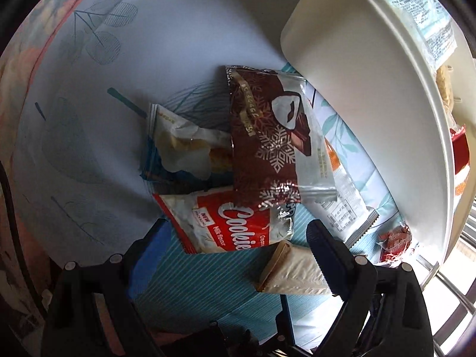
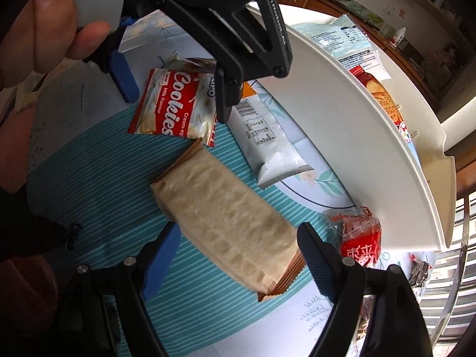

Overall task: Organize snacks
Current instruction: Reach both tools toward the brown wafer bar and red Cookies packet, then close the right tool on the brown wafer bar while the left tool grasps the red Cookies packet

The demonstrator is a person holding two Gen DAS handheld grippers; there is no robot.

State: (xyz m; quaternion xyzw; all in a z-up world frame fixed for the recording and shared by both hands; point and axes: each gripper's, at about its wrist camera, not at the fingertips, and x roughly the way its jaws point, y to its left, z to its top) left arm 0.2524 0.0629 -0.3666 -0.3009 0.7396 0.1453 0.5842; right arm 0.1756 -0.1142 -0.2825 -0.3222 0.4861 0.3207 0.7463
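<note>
Right gripper (image 2: 238,255) fingers apart, straddling long beige crinkled wrapper bar (image 2: 226,217), not pressing. Left gripper (image 1: 238,244) fingers apart over red-white "Cookies" packet (image 1: 229,223).

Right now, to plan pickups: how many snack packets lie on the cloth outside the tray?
6: Cookies packet, beige wafer packet, white packet, small red candy in front; brown snowflake packet, crumpled pale packet behind. A dark wrapper past the tray may be another.

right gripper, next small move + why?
Probably lower a little further and close: the right gripper is open, its jaws straddling the beige wafer packet lying flat on the striped mat, pads not yet touching it.
</note>
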